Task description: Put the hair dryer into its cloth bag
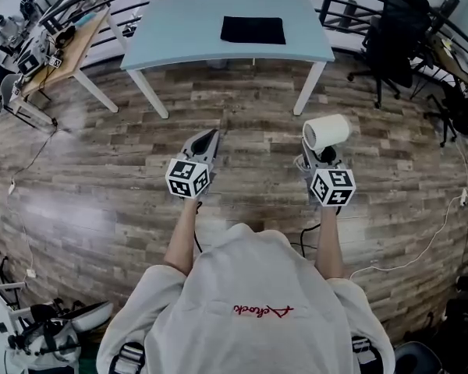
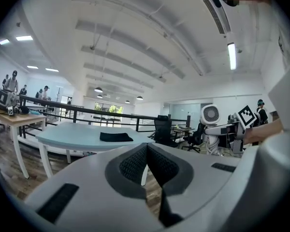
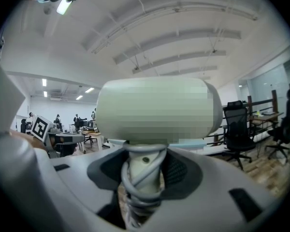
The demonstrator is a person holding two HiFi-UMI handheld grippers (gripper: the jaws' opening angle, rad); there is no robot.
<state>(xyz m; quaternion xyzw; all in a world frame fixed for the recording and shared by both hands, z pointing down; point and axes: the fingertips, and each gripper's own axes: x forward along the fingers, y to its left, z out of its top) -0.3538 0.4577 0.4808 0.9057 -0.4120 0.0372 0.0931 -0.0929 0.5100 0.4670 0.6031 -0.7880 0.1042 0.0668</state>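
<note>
The white hair dryer (image 1: 326,131) stands upright in my right gripper (image 1: 320,156), which is shut on its handle with the grey cord wound round it. In the right gripper view the dryer's barrel (image 3: 157,110) fills the middle, above the jaws (image 3: 144,170). My left gripper (image 1: 210,135) is shut on nothing; its pads meet (image 2: 147,151). Both grippers hang over the wooden floor, short of the light blue table (image 1: 179,29). The black cloth bag (image 1: 253,29) lies flat on that table, also seen in the left gripper view (image 2: 115,137). The dryer (image 2: 211,115) shows there at the right.
A black office chair (image 1: 394,33) stands to the right of the table. A wooden desk (image 1: 70,45) with equipment is at the far left. A dark railing runs behind the table. A white cable (image 1: 405,259) trails over the floor at the right.
</note>
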